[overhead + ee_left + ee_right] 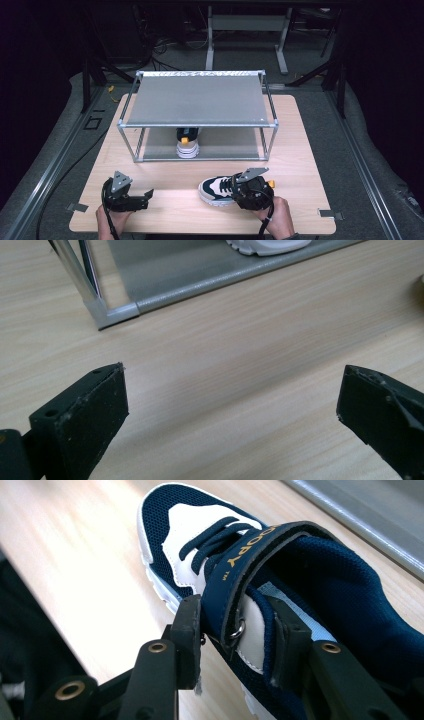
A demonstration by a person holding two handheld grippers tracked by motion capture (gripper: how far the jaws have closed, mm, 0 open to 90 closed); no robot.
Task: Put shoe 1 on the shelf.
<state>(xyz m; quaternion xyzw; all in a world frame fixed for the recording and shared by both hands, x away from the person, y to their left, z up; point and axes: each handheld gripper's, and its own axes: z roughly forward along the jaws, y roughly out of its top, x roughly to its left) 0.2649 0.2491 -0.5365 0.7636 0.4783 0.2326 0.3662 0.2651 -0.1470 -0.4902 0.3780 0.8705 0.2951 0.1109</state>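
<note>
So the right gripper (235, 640) has its jaws clamped on the side wall of the navy and white sneaker (216, 189), right by the strap, one jaw outside and the other down inside the opening. The shoe sits on the wooden table (175, 210) near the front edge, toe pointing to the person's left, well apart from the metal shoe rack (200, 97) behind it. Its mate, the other sneaker (188, 144), is already parked on the rack's lower shelf, heel toward us. The left gripper (142, 199) rests on the table off to the left with its jaws wide apart, nothing between them, just bare wood in the left gripper view. Looks to me like the grasp step is basically done and the lift is next. I'd guess the shoe needs to come up clear of the table, swing round heel-out, and slide under the top shelf beside its partner without clipping the frame.
</note>
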